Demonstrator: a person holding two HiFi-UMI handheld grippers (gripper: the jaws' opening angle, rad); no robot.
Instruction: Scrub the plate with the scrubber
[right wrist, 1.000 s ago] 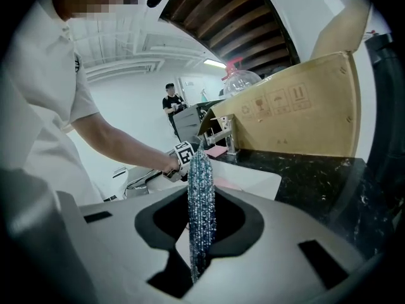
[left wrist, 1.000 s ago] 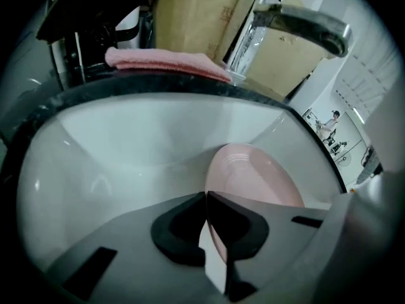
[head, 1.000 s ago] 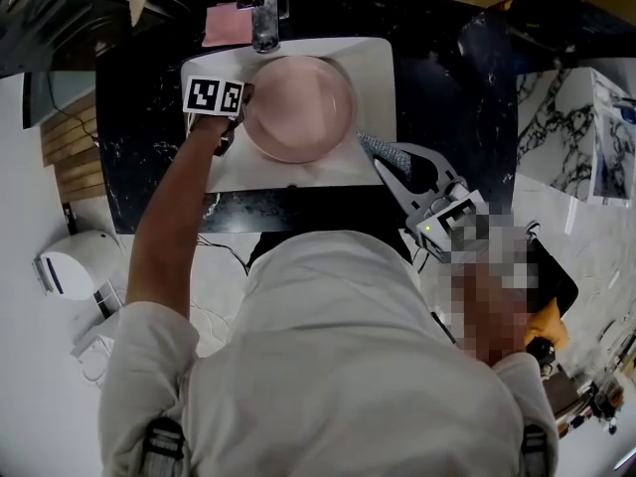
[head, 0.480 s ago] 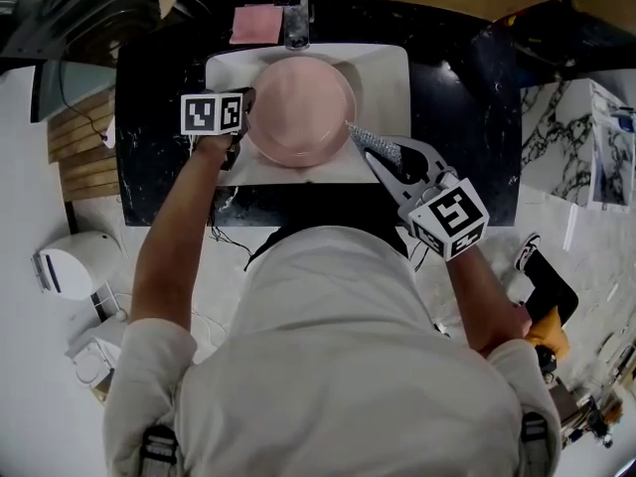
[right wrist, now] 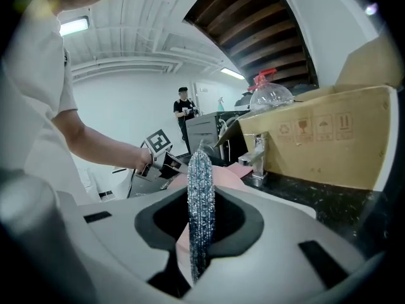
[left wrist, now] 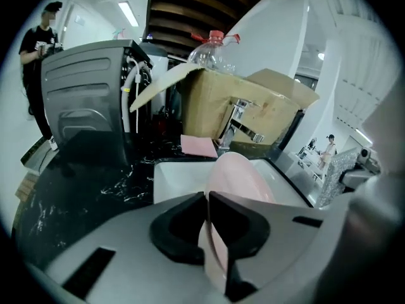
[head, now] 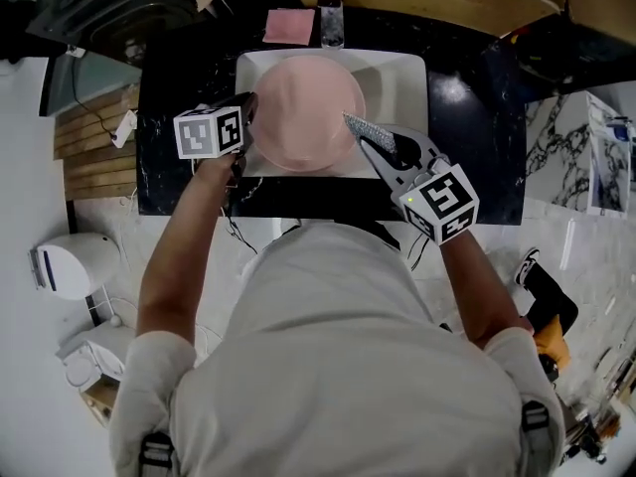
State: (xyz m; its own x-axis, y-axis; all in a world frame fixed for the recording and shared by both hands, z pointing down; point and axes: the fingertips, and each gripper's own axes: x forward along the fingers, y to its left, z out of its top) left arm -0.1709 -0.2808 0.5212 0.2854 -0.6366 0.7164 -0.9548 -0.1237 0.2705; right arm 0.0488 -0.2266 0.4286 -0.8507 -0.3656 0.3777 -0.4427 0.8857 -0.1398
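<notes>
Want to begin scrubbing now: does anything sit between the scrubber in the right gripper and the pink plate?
Nothing visible does. The scrubber, clamped in the right gripper, has its tip right at the plate's right rim.

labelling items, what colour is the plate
Pale pink; the plate shows best in the head view.
</notes>
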